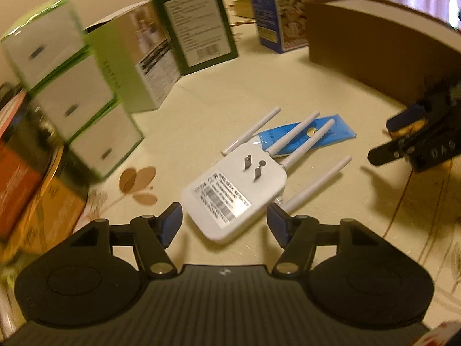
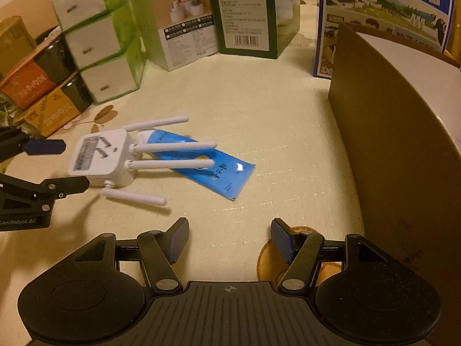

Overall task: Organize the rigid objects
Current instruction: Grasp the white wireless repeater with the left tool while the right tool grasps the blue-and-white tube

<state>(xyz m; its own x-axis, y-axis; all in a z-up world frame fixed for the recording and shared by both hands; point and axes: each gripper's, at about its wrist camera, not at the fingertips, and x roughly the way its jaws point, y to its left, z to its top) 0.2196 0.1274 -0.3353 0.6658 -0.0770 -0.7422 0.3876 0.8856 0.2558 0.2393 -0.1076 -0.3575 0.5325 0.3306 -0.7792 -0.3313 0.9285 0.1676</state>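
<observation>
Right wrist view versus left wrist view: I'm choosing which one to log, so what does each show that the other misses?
Only the right wrist view shows the left gripper open around the white extender, plus a cow on the milk carton. Only the left shows the right gripper. Both share the blue tube lying under the antennas and the brown box.

The left wrist view looks down and forward over the left gripper (image 1: 224, 220), close above the white plug-in repeater (image 1: 234, 194). The right wrist view looks from farther back over the right gripper (image 2: 230, 238), facing the row of boxes. Both views share the repeater (image 2: 100, 160), blue pouch (image 2: 207, 170) and brown carton (image 1: 374, 49).
</observation>
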